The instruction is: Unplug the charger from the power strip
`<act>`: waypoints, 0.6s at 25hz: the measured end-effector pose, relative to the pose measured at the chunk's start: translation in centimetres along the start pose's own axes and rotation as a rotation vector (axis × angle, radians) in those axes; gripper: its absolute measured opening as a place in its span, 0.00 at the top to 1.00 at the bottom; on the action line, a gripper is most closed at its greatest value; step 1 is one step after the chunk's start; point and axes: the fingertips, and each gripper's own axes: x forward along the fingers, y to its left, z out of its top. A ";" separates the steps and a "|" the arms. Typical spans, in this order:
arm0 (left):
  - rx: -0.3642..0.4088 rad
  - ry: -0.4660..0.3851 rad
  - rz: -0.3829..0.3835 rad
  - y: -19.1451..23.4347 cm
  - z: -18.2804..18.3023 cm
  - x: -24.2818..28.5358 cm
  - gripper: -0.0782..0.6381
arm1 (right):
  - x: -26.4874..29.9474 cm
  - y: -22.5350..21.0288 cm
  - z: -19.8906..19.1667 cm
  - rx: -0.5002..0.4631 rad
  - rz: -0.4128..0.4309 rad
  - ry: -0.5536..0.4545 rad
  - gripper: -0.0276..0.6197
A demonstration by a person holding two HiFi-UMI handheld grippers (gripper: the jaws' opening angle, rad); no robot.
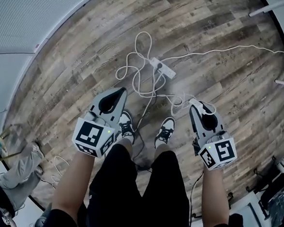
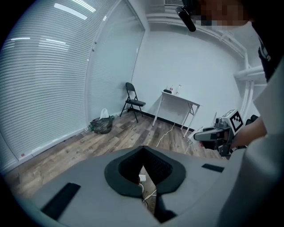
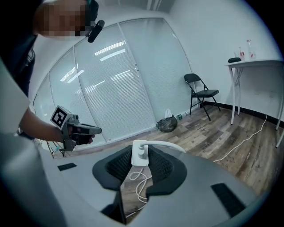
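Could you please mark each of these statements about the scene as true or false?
1. The right hand-held gripper holds the white charger between its jaws. True.
2. The charger is plugged into the power strip. False: it is lifted clear of the strip, with its cable trailing off to one side.
3. The power strip lies on a table. False: it lies on the wooden floor, among loose white cables.
4. The left hand-held gripper has nothing between its jaws. True.
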 end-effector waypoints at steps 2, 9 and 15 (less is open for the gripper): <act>0.002 -0.023 0.013 -0.9 2.8 -2.8 0.87 | -1.8 1.7 2.7 0.019 -0.003 -0.029 0.79; -0.017 -0.103 0.019 -5.3 12.3 -11.9 0.87 | -9.8 6.8 13.4 0.064 -0.067 -0.082 0.79; 0.048 -0.224 0.044 -7.6 23.3 -21.6 0.87 | -17.4 11.1 25.1 -0.022 -0.106 -0.156 0.79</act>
